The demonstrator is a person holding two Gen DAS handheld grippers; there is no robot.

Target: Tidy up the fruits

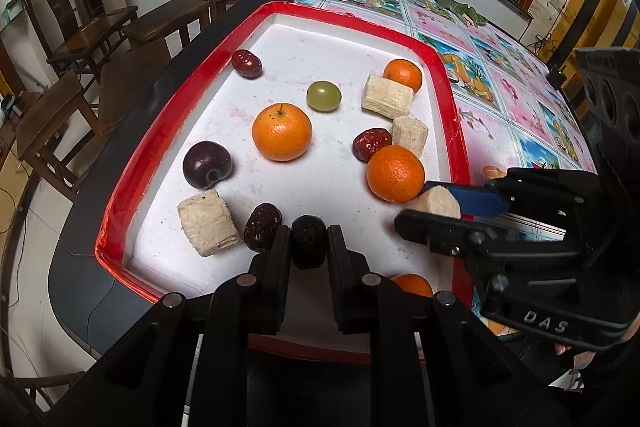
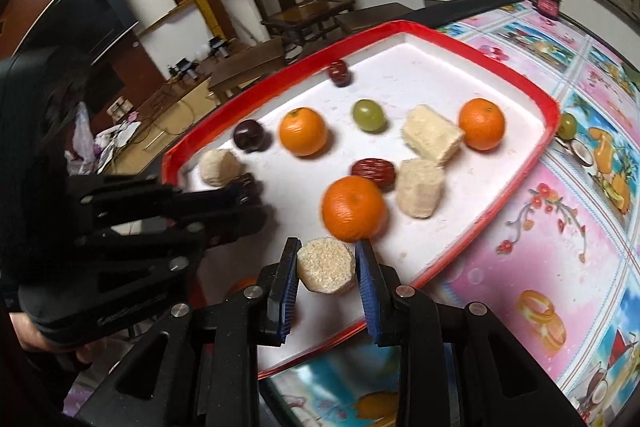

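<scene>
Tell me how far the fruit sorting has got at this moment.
Nothing looks grouped yet: oranges, dates, cane pieces, a plum and a grape lie mixed across the tray. In hand: the left gripper brackets a dark date, the right gripper a cane piece. Nearly all sorting is left, including a grape off the tray.

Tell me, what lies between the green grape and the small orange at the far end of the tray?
A pale banana piece lies between the green grape and the small orange, touching the orange, as the right wrist view shows.
</scene>
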